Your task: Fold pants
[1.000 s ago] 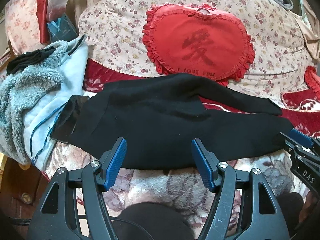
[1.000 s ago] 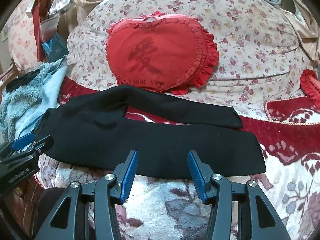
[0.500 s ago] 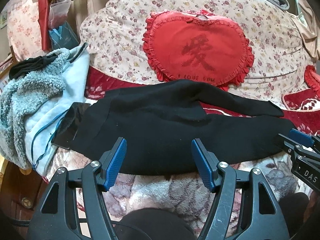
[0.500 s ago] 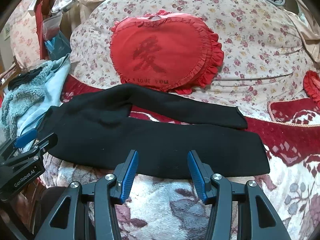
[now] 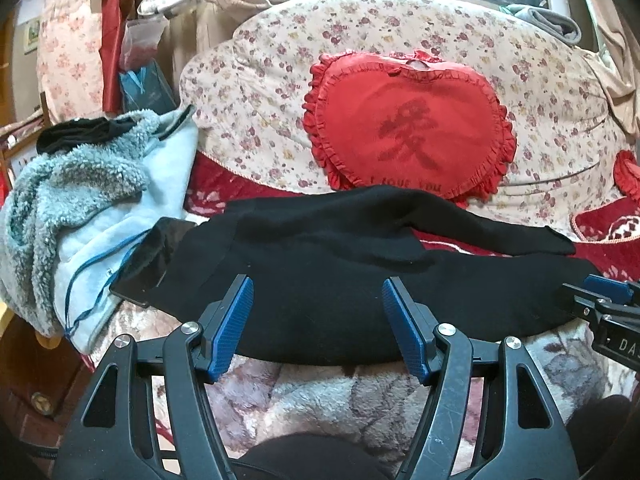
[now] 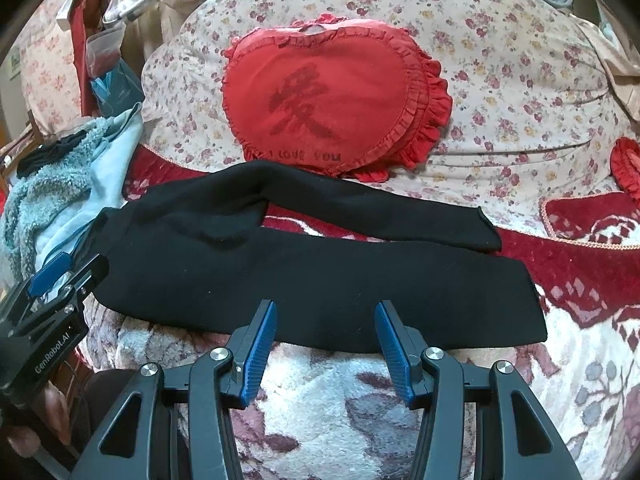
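The left gripper was spread wide and held nothing; its blue pads stood over the near edge of the black pants, toward the waist end. The right gripper was also released, its pads parted and empty, at the near edge of the same garment but further along the lower leg. I could not tell if the tips touched the cloth or only hung just above it.

The pants lay straight in front of both grippers, on the plush flowered blanket. Their long axis ran from side to side — across the direction in which the fingers pointed, not along it. The waist was at the left, the two leg ends at the right. The legs were apart: the near leg stretched flat, and the far leg went off at a small angle, its cuff close below the red heart cushion, with a strip of red blanket visible between the two legs.

So the left gripper was the nearer one to the waist, and the right gripper the nearer one to the cuffs. In my judgement no fold was made yet, and the coming move would need the far leg brought over the near one, or the cuffs carried toward the waist.

At the waist end a dark flat object — perhaps a phone — lay partly under the cloth, beside a pale blue fleece garment. It could be dragged along.
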Action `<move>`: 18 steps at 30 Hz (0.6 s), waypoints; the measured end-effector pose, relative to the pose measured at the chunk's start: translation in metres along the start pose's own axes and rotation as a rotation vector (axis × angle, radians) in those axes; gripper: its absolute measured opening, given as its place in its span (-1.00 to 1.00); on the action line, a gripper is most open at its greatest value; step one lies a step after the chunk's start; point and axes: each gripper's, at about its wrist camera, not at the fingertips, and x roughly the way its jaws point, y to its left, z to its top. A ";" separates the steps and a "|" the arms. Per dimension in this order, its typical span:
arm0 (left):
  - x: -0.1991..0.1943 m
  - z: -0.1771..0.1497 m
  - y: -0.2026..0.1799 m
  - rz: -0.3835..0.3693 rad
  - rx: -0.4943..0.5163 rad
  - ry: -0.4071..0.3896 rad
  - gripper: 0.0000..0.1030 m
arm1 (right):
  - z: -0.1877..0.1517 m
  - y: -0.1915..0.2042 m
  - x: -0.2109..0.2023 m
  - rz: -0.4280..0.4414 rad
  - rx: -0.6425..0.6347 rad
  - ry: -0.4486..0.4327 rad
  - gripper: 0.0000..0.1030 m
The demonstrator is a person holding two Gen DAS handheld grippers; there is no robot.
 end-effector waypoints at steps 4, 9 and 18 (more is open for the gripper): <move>-0.010 -0.002 -0.003 0.012 0.023 -0.061 0.31 | 0.000 0.001 0.000 0.003 0.001 0.000 -0.04; -0.019 -0.007 -0.001 0.030 0.029 -0.123 0.31 | 0.001 0.003 -0.001 0.006 0.001 -0.004 -0.04; -0.013 -0.010 0.020 -0.012 -0.078 -0.086 0.38 | -0.002 0.005 0.000 0.016 -0.002 0.004 -0.04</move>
